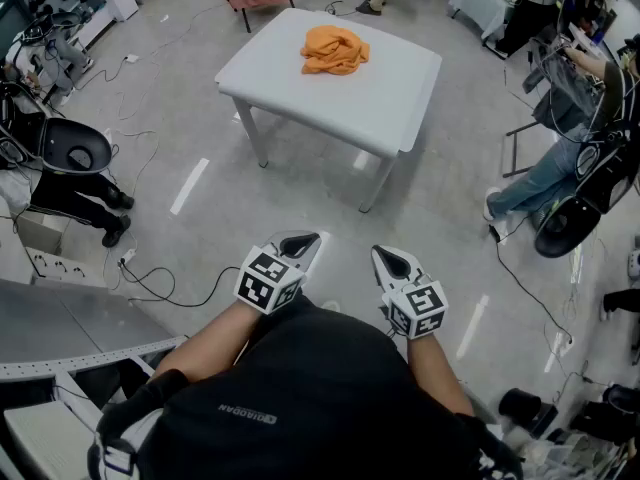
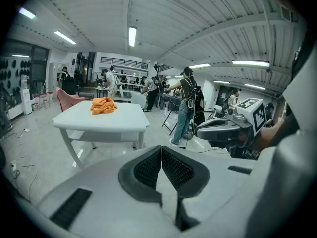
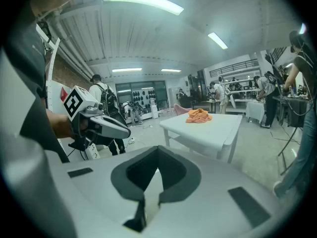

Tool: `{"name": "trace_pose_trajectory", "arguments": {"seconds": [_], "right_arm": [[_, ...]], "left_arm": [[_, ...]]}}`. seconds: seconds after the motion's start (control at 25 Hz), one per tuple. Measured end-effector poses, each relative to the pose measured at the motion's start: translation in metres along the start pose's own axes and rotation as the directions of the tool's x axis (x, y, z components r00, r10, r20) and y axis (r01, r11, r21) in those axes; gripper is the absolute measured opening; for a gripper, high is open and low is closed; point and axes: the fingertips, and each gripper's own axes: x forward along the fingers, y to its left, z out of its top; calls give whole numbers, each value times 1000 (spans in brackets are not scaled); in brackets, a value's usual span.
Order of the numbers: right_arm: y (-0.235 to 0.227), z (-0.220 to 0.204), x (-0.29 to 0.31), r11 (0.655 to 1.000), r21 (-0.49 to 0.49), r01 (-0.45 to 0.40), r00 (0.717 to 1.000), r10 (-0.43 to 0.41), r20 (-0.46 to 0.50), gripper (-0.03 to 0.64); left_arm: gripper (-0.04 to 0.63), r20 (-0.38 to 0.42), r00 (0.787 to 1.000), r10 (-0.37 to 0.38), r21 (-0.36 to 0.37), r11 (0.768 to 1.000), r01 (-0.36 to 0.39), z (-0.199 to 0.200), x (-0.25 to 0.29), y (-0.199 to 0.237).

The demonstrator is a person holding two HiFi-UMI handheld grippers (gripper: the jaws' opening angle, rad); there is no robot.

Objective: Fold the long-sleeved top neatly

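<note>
Head view: orange top [image 1: 335, 49] sits crumpled at the far side of the white counter [image 1: 400, 103], well apart from me. Left gripper [image 1: 303, 242] and right gripper [image 1: 392, 262]: jaws closed, empty. Folding not started. Next: approach, open, spread it flat.

The long-sleeved top [image 1: 335, 50] is bright orange. It is not folded. It is scrunched up into one soft, lumpy pile, full of bumps and creases. The sleeves are lost in the pile, so you cannot pick them out. The pile sits on the white desk [image 1: 345, 108], on the far part of it, well back from the near edge. From low down it looks like a small mound.
</note>
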Motion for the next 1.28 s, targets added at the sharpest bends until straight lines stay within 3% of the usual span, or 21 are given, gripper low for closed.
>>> {"name": "trace_pose_trajectory", "arguments": {"seconds": [0.4, 0.6, 1.0, 1.28], "right_arm": [[2, 3, 1, 1000, -4, -9, 1000, 9, -1, 3], [-1, 5, 4, 998, 55, -15, 1000, 14, 18, 5], [2, 5, 15, 997, 35, -62, 998, 62, 9, 5], [5, 0, 37, 995, 55, -85, 996, 86, -20, 5]], "left_arm": [[7, 16, 1000, 5, 1, 1000, -5, 6, -6, -1], [7, 15, 1000, 7, -9, 1000, -7, 5, -5, -1], [6, 16, 999, 52, -51, 997, -51, 9, -4, 13], [6, -14, 997, 78, -90, 993, -79, -9, -11, 28]]}}
